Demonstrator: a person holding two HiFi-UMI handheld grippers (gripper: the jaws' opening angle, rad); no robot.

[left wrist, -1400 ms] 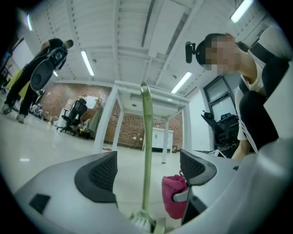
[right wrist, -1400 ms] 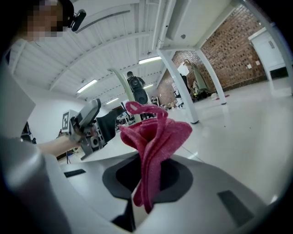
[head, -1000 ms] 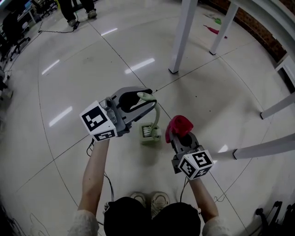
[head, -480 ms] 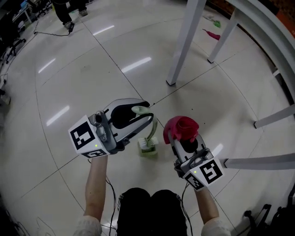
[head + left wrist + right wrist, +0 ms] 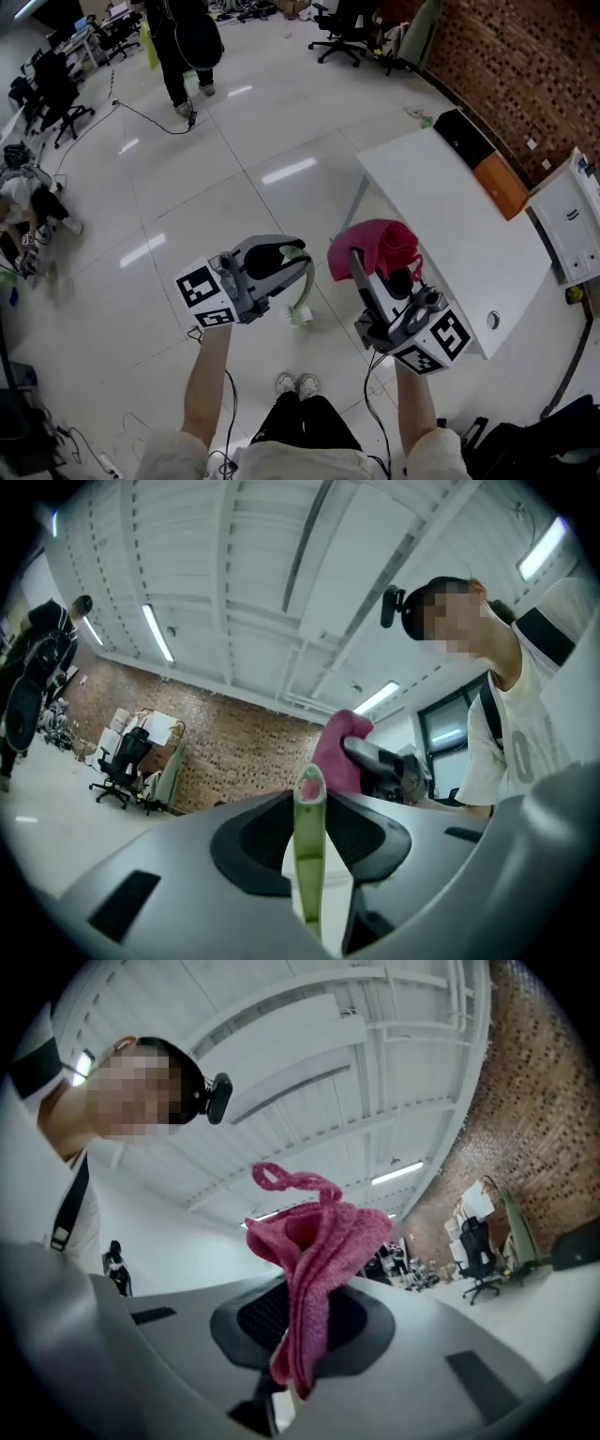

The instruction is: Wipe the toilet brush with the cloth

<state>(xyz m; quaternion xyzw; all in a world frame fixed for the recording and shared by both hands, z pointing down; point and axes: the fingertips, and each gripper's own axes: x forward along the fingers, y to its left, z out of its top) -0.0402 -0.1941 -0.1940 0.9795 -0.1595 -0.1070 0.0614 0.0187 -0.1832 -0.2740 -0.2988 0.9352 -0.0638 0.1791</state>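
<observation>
With the left gripper (image 5: 300, 262) pinching the toilet brush (image 5: 301, 314) by its thin handle and the right gripper (image 5: 356, 267) clamping the cloth (image 5: 380, 246), wiping pressure could swivel the dangling brush loose.

We see bright, even light from ceiling strips (image 5: 157, 633), their glare streaking the glossy floor (image 5: 187, 220), strong fisheye bending, dark corners in both gripper views, close foreground soft.

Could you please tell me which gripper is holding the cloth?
The right gripper, shut on the pink cloth; the left gripper holds the green toilet brush instead.
</observation>
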